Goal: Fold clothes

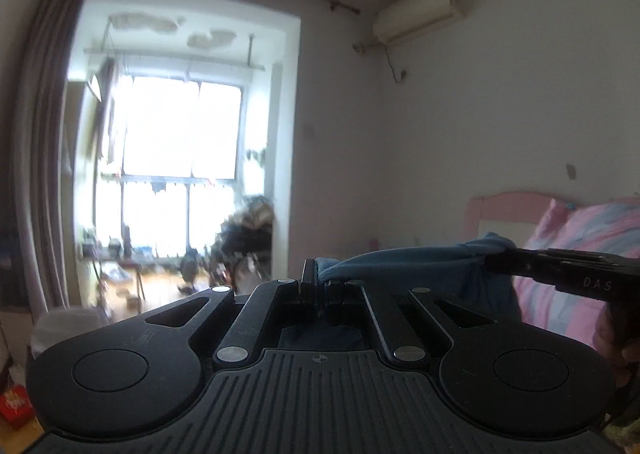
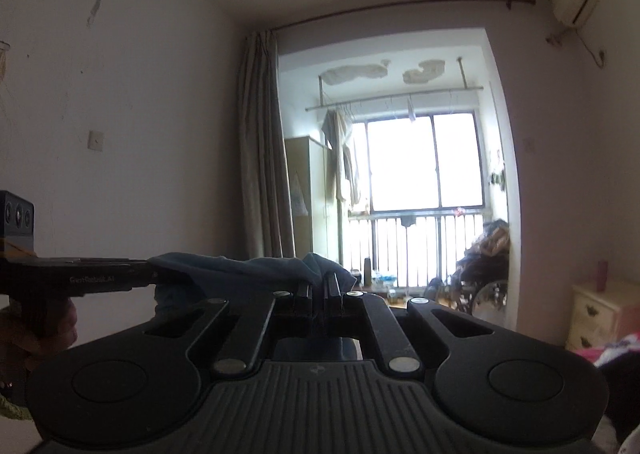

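I hold the blue garment [image 1: 400, 258] stretched between my left gripper [image 1: 318, 286] and right gripper [image 2: 318, 288], both clamped on its edge, so it hangs straight for folding

Open air ahead of both tools — blue garment [image 1: 404, 258] stretched taut between.

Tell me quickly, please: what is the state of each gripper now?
Left gripper: closed, pinching the edge of the blue fabric garment.
Right gripper: closed, pinching the same blue garment at another point.
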Demonstrator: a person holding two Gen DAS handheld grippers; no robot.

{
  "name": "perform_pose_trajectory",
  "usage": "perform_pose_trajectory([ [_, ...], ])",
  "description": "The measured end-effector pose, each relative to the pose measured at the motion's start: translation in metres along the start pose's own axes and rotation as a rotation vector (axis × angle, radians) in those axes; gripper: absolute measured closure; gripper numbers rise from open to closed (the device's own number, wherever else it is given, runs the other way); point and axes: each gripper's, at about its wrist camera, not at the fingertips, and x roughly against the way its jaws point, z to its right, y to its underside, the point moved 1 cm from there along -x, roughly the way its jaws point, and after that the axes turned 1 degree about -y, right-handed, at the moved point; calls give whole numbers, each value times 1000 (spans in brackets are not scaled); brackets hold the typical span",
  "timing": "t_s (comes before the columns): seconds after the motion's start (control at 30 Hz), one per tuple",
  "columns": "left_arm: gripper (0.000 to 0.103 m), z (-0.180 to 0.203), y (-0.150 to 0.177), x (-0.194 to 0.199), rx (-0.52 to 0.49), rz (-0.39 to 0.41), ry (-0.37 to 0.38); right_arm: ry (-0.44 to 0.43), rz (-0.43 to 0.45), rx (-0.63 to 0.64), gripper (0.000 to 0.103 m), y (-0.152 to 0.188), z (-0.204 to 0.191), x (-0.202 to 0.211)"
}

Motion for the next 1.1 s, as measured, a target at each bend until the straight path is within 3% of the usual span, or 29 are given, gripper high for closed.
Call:
perform_pose_trajectory([
  [0.17, 101, -8, 51, -46, 1, -173, 37, 39, -147, -91, 98, 57, 33, -19],
  [0.27, 95, -18, 93, -81, 24, -278, 69, 82, -260, -168, 98, 103, 61, -51],
  [0.33, 74, -30, 123, -107, 52, -341, 40, 115, -337, -222, 98, 132, 77, -71],
  [0.4, 63, -49, 144, -127, 87, -400, 16, 147, -408, -286, 98, 164, 99, -94],
  [0.47, 59, -60, 172, -142, 115, -469, 20, 191, -469, -326, 98, 191, 110, -114],
  [0.6, 47, -56, 203, -137, 92, -550, -17, 337, -581, -336, 96, 239, 143, -143],
  [0.73, 44, -56, 228, -131, 111, -614, -36, 457, -682, -341, 90, 278, 166, -152],
  [0.77, 44, -58, 234, -130, 121, -628, -42, 482, -688, -329, 78, 283, 166, -149],
  [0.8, 44, -62, 241, -132, 127, -637, -45, 507, -686, -318, 59, 285, 166, -146],
  [0.87, 44, -58, 250, -124, 129, -656, -43, 556, -627, -295, 56, 280, 161, -132],
  [0.97, 44, -57, 267, -114, 127, -680, -38, 565, -428, -274, 52, 258, 139, -97],
  [1.03, 44, -61, 275, -113, 143, -683, -42, 500, -384, -287, 51, 251, 128, -87],
  [1.1, 45, -65, 281, -111, 165, -676, -50, 345, -451, -338, 51, 258, 112, -92],
])
